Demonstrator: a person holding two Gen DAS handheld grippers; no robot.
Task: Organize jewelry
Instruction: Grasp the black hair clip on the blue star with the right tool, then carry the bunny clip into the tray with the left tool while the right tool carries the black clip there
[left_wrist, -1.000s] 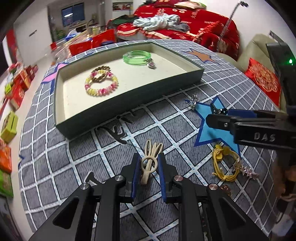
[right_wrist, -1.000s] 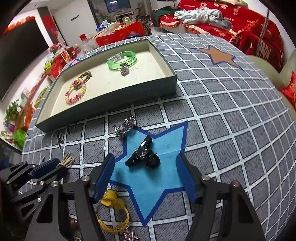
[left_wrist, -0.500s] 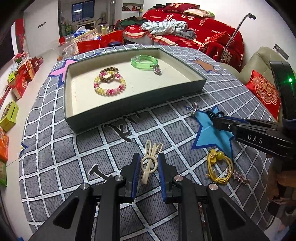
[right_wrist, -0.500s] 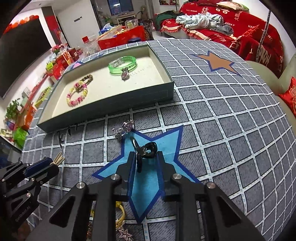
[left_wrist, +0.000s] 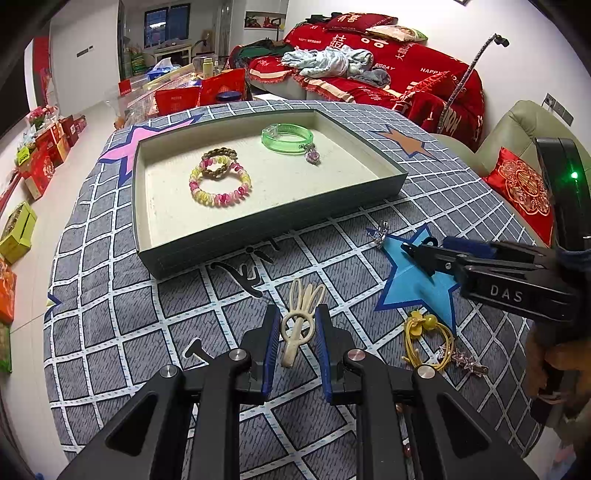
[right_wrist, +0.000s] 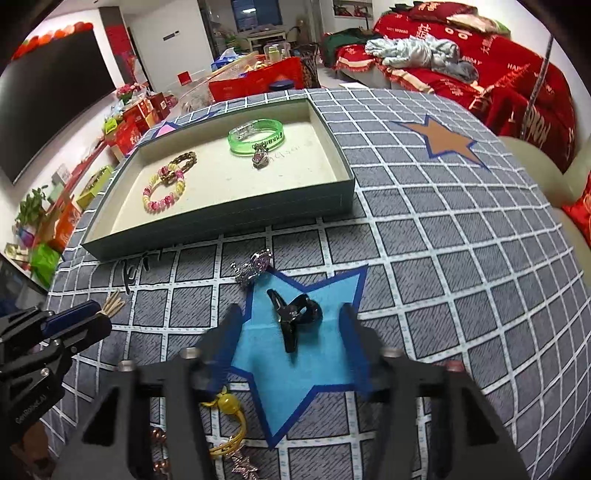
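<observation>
On the grid cloth, at 6 o'clock of the tray (left_wrist: 273, 236), the left gripper (left_wrist: 295, 325) is clamped narrow on a cream hair clip (left_wrist: 297, 325), whose prongs stick out toward 12. The right gripper (right_wrist: 291, 325) has just been opening; its jaws stand wide around a black clip (right_wrist: 295, 314) on the blue star (right_wrist: 306, 362), pads clear of it

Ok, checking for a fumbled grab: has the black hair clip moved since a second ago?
Yes. The black hair clip remains on the blue star but has turned, its long arm now pointing toward the camera.
</observation>
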